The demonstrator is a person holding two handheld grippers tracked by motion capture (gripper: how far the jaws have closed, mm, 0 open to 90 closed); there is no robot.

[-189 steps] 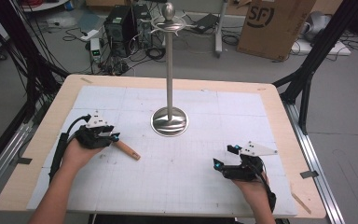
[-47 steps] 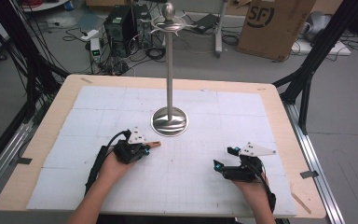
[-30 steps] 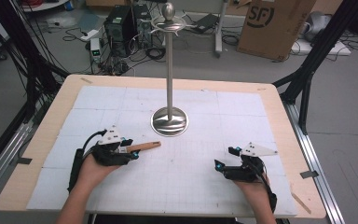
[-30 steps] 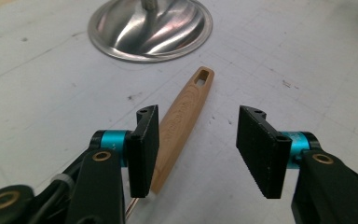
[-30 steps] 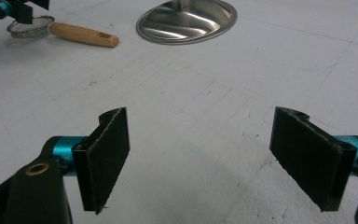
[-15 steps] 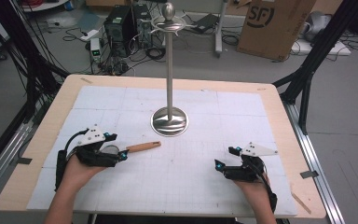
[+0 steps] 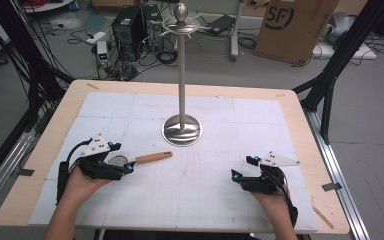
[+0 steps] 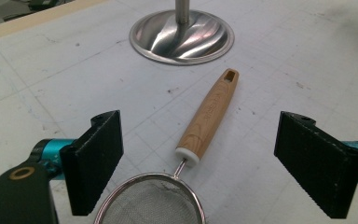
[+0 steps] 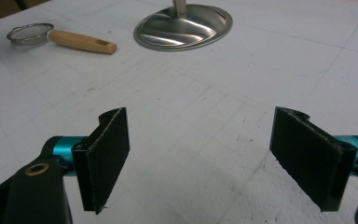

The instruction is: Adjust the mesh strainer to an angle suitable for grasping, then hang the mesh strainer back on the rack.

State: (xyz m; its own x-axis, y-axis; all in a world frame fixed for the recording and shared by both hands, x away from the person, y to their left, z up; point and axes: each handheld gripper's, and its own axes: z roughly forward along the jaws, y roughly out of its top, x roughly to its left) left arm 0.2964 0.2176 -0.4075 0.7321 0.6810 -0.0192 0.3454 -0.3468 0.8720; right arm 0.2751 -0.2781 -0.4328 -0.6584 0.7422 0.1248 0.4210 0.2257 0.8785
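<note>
Your left gripper [image 8: 200, 158] has just been opening; its jaws stand wide, pads off the strainer [image 8: 168, 186] lying flat on the table [image 7: 280, 100] between them. Right gripper [image 9: 200, 158] gapes, holding nothing. Strainer is set down, handle toward the stand [image 7: 182, 125]. Hanging it up looks undone. High view adds the stand's hooked top; gripper views catch just its base.

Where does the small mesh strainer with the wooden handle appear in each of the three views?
High view: strainer lies left of centre, by the left gripper.
Left gripper view: strainer at bottom centre, between open fingers, untouched.
Right gripper view: strainer at upper left.
Shared landmark: the stand's round steel base.
</note>
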